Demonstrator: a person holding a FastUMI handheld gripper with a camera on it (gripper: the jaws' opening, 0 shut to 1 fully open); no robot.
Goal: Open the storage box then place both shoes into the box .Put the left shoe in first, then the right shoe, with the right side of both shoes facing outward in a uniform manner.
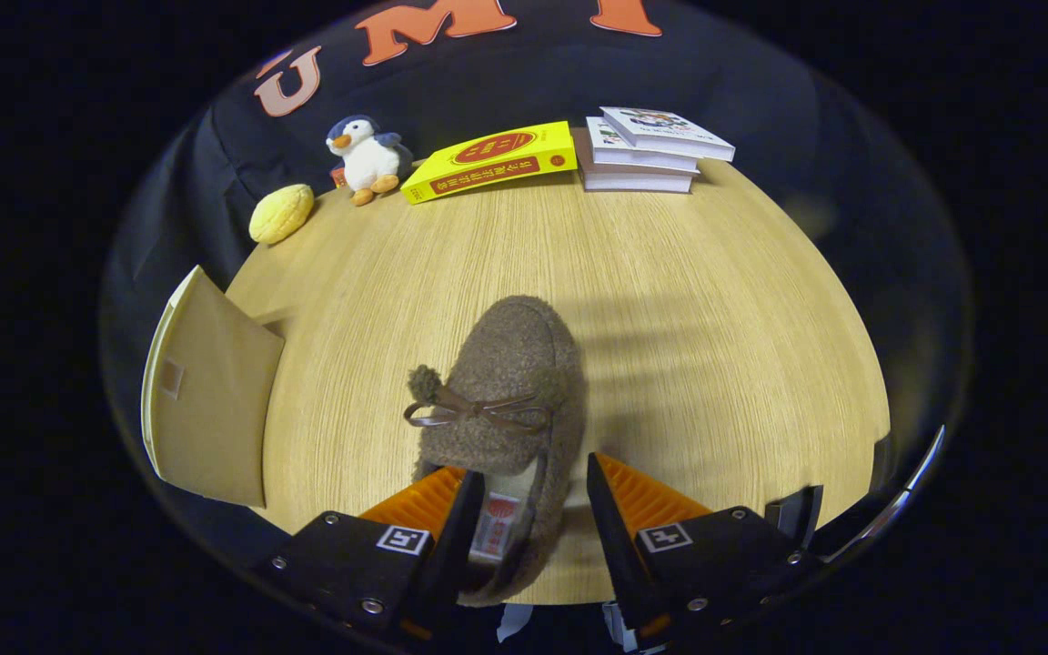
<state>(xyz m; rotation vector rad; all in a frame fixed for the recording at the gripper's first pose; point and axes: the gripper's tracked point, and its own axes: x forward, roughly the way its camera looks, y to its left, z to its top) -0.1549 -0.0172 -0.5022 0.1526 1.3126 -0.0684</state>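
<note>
Gripper view shows the gripper (pixel 524 496) with jaws spread around the heel of 1 brown fuzzy bow-tied shoe (pixel 501 400) mid-worktop (pixel 715 300), an open beige storage box (pixel 210 400) at its left edge, and along the far edge 1 yellow book (pixel 490 161), 3 stacked white books (pixel 647 150), 1 plush penguin (pixel 367 156).

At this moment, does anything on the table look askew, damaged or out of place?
Nothing damaged or spilled. The yellow book leans tilted against the stack of books rather than lying flat. The gripper has its jaws open, straddling the heel of the brown slipper.
</note>
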